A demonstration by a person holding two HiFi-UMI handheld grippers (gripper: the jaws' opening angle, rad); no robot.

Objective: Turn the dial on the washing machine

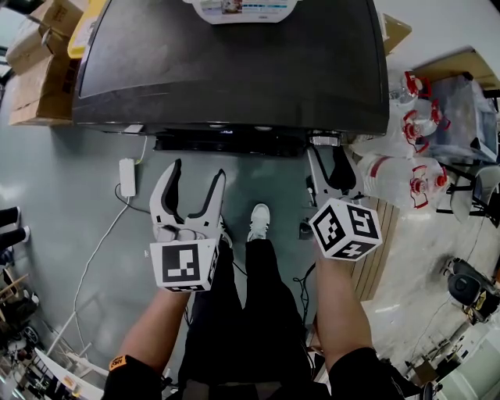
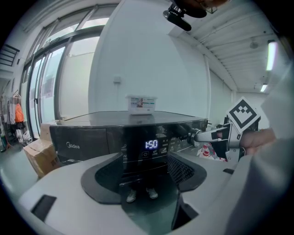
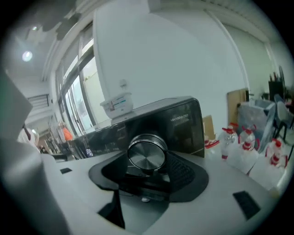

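Standing before the dark washing machine [image 1: 234, 70], the person held both tools out toward its front. The right gripper [image 1: 328, 160] reached the right end of the front panel. Its own view showed the round, brushed-metal dial [image 3: 147, 155] filling the gap between its two jaws, with the pads set against the rim on either side, so it was closed on the dial. The left gripper [image 1: 197, 173] hung back from the machine, over the floor, its jaws spread with nothing between them. Through that gap the lit display [image 2: 151, 144] glowed on the front panel. A white box [image 1: 242, 8] sat at the back of the machine's lid. Cardboard boxes [image 1: 39, 70] stood by the machine's left side, and spray bottles [image 1: 402, 176] with red heads clustered on the floor to its right.
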